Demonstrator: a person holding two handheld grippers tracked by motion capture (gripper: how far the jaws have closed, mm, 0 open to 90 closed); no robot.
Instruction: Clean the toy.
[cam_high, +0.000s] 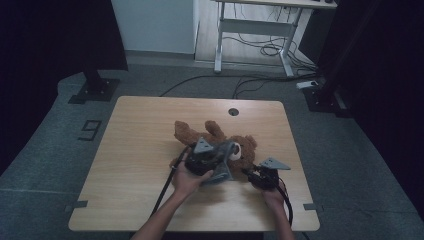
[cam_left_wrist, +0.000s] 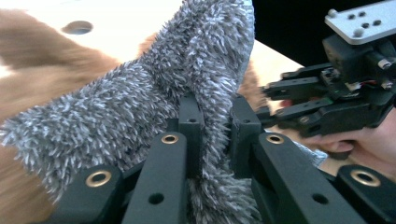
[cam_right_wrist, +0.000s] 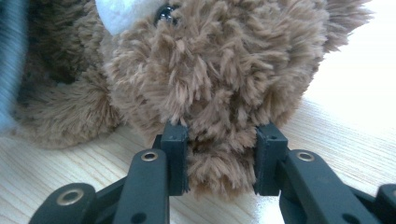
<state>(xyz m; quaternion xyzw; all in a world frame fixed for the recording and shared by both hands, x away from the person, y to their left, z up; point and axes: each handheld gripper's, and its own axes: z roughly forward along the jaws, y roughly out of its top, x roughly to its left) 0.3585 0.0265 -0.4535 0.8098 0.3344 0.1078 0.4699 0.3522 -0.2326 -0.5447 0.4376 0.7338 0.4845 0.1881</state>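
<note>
A brown teddy bear (cam_high: 235, 145) lies on the wooden table (cam_high: 140, 130), head toward the right. A grey fuzzy cloth (cam_left_wrist: 154, 93) drapes over its body. My left gripper (cam_left_wrist: 215, 130) is shut on a fold of this grey cloth (cam_high: 225, 160), over the bear's middle. My right gripper (cam_right_wrist: 219, 158) is shut on a tuft of the bear's brown head fur (cam_right_wrist: 219, 93), low by the table top. In the high view the right gripper (cam_high: 251, 175) sits at the bear's head. The bear's white muzzle (cam_right_wrist: 121, 14) and one dark eye (cam_right_wrist: 166, 11) show just above.
A round cable hole (cam_high: 233, 111) sits near the table's far edge. Beyond the table stand a desk frame (cam_high: 255, 30) with loose cables on the floor and a dark stand base (cam_high: 95, 90) at the left. Bare wood lies left of the bear.
</note>
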